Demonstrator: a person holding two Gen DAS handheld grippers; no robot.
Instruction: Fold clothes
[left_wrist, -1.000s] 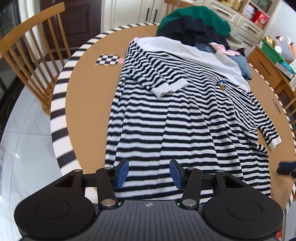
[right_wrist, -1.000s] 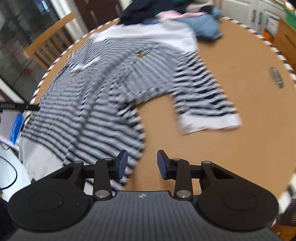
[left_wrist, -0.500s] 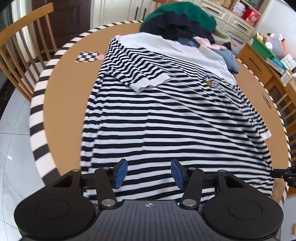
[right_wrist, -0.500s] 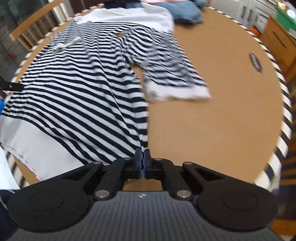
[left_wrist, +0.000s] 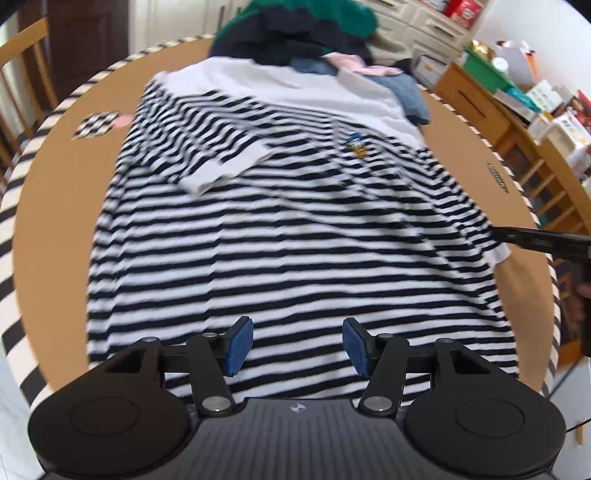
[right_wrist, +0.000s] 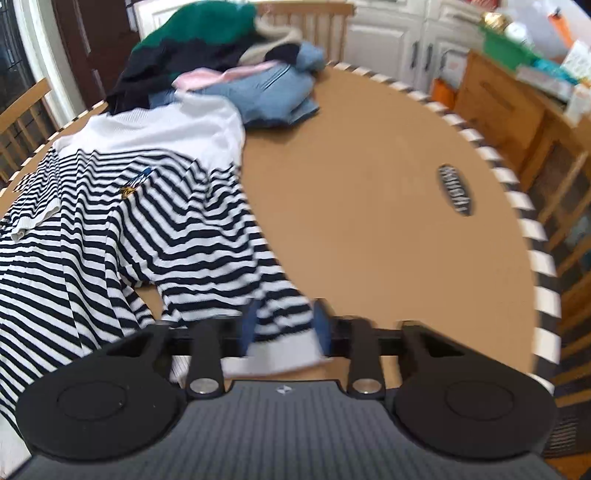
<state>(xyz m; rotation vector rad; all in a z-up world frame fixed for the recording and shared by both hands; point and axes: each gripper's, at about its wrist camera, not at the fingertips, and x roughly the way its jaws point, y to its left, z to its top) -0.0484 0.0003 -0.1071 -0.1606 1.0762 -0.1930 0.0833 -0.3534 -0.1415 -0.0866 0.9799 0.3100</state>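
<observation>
A black-and-white striped sweater (left_wrist: 288, 236) with a white yoke lies spread on the round brown table (left_wrist: 66, 192). Its left sleeve (left_wrist: 207, 158) is folded across the chest. My left gripper (left_wrist: 297, 345) is open and empty above the hem. My right gripper (right_wrist: 283, 326) is open, its blurred blue pads either side of the right sleeve's white cuff (right_wrist: 280, 354). The sweater body (right_wrist: 74, 251) lies to its left. The right gripper also shows as a dark bar (left_wrist: 543, 242) at the sleeve end in the left wrist view.
A pile of other clothes (left_wrist: 295, 33), green, dark, pink and denim, sits at the table's far side (right_wrist: 229, 70). Wooden chairs (left_wrist: 22, 74) stand around. A wooden cabinet (right_wrist: 517, 107) is to the right. A checkered marker (left_wrist: 96, 123) and an oval label (right_wrist: 456, 188) lie on the table.
My right gripper was shut near the sweater's side edge; it has opened and moved to the right sleeve's cuff. My left gripper stayed open and shifted along the hem.
</observation>
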